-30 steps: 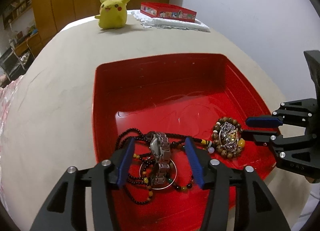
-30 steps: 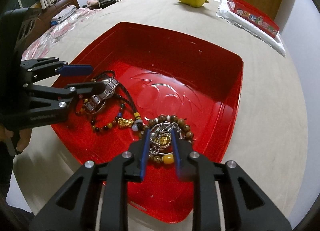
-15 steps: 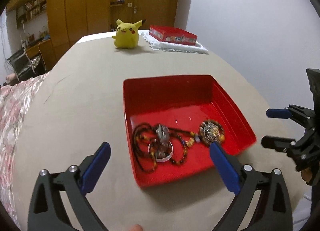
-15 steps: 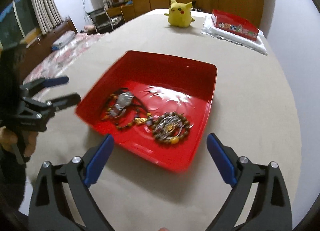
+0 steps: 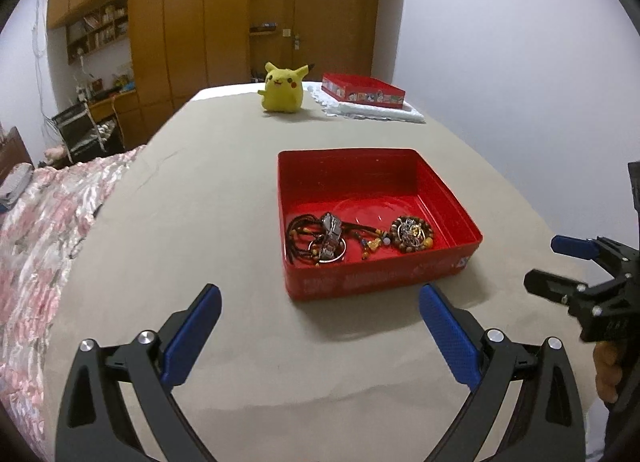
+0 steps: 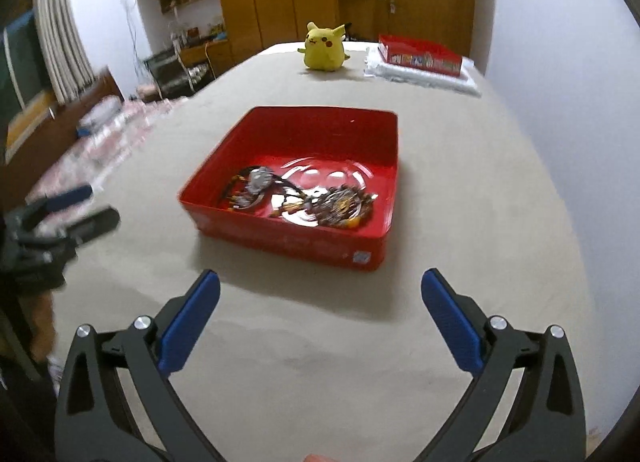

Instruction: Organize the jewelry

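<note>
Jewelry (image 5: 340, 236) left lying in the near part of the red box (image 5: 380, 280). Held the left gripper (image 5: 320, 296) and the right gripper (image 6: 320, 282) just in front of the red box, above the beige cover (image 5: 200, 222). Kept both spread wide, jaws just opened, with nothing between the blue pads (image 5: 192, 336). Inside the red box, saw a watch (image 5: 331, 232) over dark bead strings and a bead bracelet (image 5: 412, 234) beside it. Saw, well beyond the red box, a yellow plush toy (image 5: 282, 88).
</note>
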A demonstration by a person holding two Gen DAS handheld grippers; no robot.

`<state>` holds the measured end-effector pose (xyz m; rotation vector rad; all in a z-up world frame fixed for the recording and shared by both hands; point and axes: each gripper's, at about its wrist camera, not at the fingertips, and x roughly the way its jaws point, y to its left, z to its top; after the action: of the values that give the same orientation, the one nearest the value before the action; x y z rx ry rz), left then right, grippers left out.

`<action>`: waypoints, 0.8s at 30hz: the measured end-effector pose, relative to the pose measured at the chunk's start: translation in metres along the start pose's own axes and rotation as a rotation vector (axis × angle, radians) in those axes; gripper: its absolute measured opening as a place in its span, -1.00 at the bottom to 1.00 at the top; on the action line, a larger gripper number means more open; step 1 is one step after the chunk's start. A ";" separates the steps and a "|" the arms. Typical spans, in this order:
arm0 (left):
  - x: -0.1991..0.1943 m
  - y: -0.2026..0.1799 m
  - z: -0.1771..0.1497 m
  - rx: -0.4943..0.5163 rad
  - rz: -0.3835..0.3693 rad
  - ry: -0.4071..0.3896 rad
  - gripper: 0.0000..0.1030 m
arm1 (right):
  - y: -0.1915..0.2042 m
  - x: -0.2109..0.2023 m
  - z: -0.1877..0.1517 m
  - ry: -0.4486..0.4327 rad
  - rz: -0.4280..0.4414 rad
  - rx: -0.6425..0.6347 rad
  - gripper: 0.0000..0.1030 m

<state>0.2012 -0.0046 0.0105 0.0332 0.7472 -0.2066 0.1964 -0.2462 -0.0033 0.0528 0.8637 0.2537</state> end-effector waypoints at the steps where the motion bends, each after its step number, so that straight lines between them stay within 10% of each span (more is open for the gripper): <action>1: -0.003 -0.002 -0.002 0.002 0.003 -0.001 0.92 | 0.000 -0.003 -0.002 -0.007 -0.006 0.010 0.94; 24: 0.005 -0.004 0.014 -0.004 -0.028 0.089 0.92 | 0.031 0.005 0.034 0.047 -0.143 -0.128 0.94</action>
<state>0.2136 -0.0109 0.0178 0.0281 0.8372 -0.2318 0.2188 -0.2128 0.0195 -0.1339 0.8918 0.1757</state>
